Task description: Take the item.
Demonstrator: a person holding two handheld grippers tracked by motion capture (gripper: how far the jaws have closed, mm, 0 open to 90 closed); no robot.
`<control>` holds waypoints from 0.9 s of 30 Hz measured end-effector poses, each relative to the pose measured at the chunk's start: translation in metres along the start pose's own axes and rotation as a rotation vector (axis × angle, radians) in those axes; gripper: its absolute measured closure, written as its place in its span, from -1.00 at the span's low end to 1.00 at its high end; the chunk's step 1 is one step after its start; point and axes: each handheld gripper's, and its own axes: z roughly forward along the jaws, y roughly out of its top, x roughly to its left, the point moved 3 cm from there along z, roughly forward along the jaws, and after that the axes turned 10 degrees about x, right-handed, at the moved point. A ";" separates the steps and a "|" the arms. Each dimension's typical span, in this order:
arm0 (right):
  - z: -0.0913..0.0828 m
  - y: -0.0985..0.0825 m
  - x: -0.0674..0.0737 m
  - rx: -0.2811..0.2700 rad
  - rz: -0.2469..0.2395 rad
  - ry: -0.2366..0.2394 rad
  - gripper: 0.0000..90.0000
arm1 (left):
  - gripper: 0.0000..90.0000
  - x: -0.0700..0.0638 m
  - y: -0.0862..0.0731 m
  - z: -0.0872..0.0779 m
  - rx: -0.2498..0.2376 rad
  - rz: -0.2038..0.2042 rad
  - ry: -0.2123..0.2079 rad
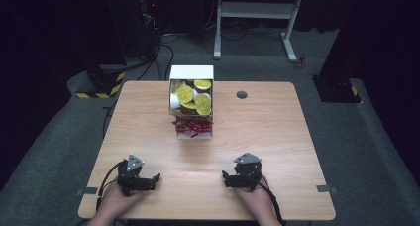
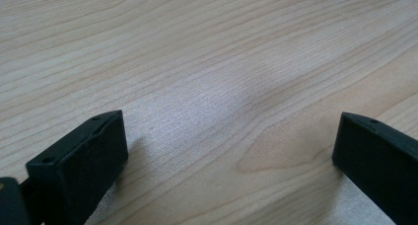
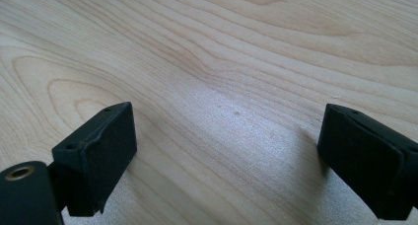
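A white open box (image 1: pixel 192 73) stands at the back middle of the wooden table (image 1: pixel 257 132). It holds several cups with yellow-green lids (image 1: pixel 185 93) and red shredded filling (image 1: pixel 193 126) at its near end. My left gripper (image 1: pixel 156 178) rests on the table near the front left, held by a hand, and points right. In the left gripper view its jaws stand wide apart over bare wood, left gripper (image 2: pixel 229 136) open and empty. My right gripper (image 1: pixel 225 178) rests near the front right and points left. The right gripper (image 3: pixel 226 131) is open, with bare wood between its jaws.
A small round grey grommet (image 1: pixel 241 94) sits in the table top right of the box. Beyond the table stand a white frame (image 1: pixel 257 10) and black stands with yellow-striped bases (image 1: pixel 101 84) on grey carpet.
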 end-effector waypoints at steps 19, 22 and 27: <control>0.000 0.000 0.000 -0.003 -0.006 -0.001 -0.82 | -0.99 0.000 0.000 0.000 0.001 0.000 -0.001; -0.001 -0.001 0.001 -0.002 -0.001 -0.005 -0.81 | -0.99 0.000 0.000 0.000 0.001 0.001 -0.001; -0.001 -0.001 0.001 -0.003 -0.007 -0.001 -0.77 | -0.99 0.000 0.000 0.000 0.000 0.000 0.000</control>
